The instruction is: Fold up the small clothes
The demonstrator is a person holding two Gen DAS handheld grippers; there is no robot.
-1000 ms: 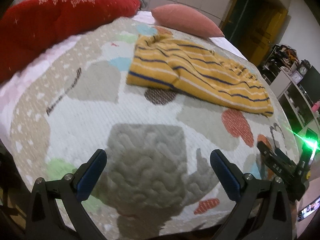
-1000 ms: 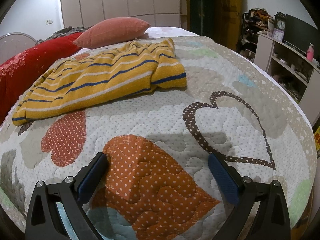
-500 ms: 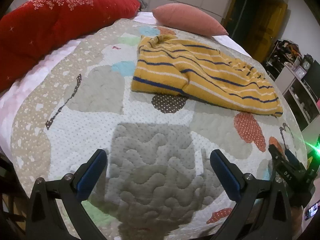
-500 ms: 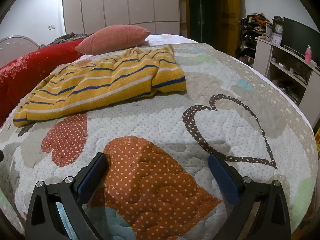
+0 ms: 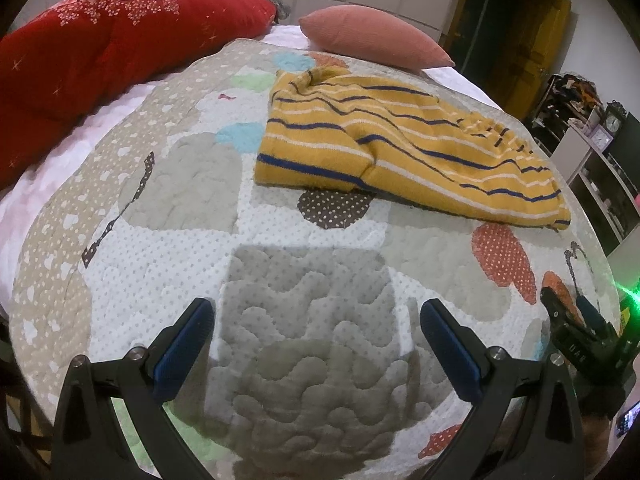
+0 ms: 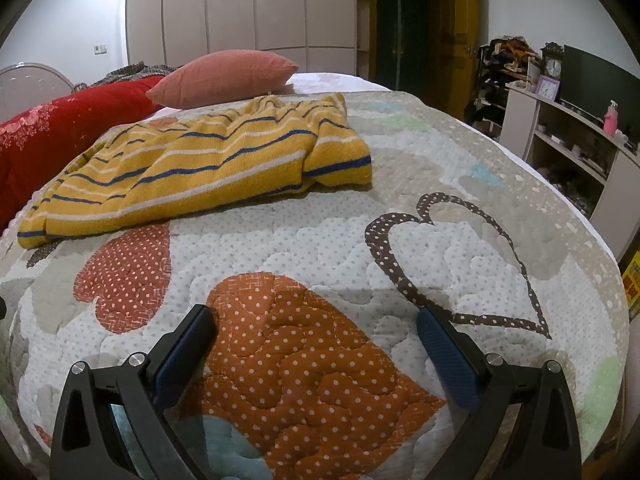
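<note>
A small yellow knit garment with blue and white stripes (image 5: 400, 148) lies loosely folded on the quilted bed, also in the right wrist view (image 6: 208, 168). My left gripper (image 5: 316, 312) is open and empty, low over the quilt, well short of the garment. My right gripper (image 6: 316, 320) is open and empty over an orange dotted patch, also short of the garment. The right gripper shows at the right edge of the left wrist view (image 5: 576, 332).
The patchwork quilt (image 5: 192, 240) covers the bed. A red blanket (image 5: 100, 52) lies along the left side and a pink pillow (image 5: 372, 36) behind the garment. White shelves (image 6: 568, 148) with a clock and bottle stand right of the bed.
Both grippers have moved forward a little toward the garment, which looks larger and nearer in each view. Both stay open. The garment has not moved.
</note>
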